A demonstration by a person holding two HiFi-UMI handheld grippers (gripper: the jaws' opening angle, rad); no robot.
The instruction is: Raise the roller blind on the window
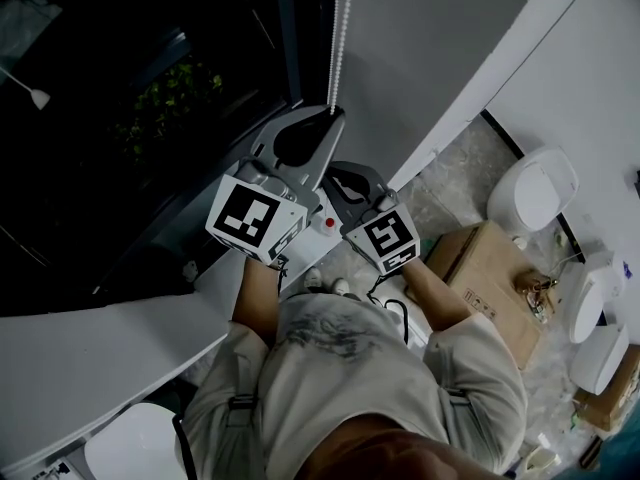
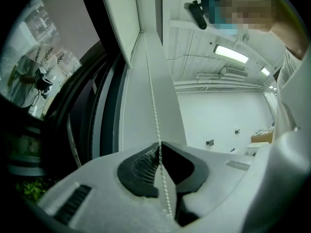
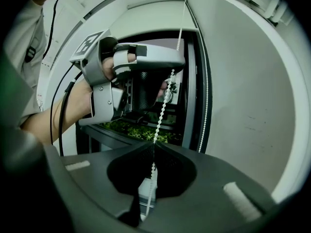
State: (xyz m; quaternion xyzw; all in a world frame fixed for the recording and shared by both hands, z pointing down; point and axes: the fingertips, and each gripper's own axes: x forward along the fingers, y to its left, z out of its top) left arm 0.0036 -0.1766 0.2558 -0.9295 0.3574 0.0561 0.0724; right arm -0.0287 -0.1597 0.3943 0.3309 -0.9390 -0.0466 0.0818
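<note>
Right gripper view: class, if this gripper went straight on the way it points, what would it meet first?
Apart from the bead chain that the right gripper is shut on, probably the left gripper just above its line; otherwise the dark window frame behind. Depth is unclear.

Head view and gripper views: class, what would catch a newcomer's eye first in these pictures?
The white bead chain hanging beside the dark window stands out first. Both grippers are clamped on it, the left gripper higher up and the right gripper just below. On the floor at the right of the head view sits a cardboard box.
</note>
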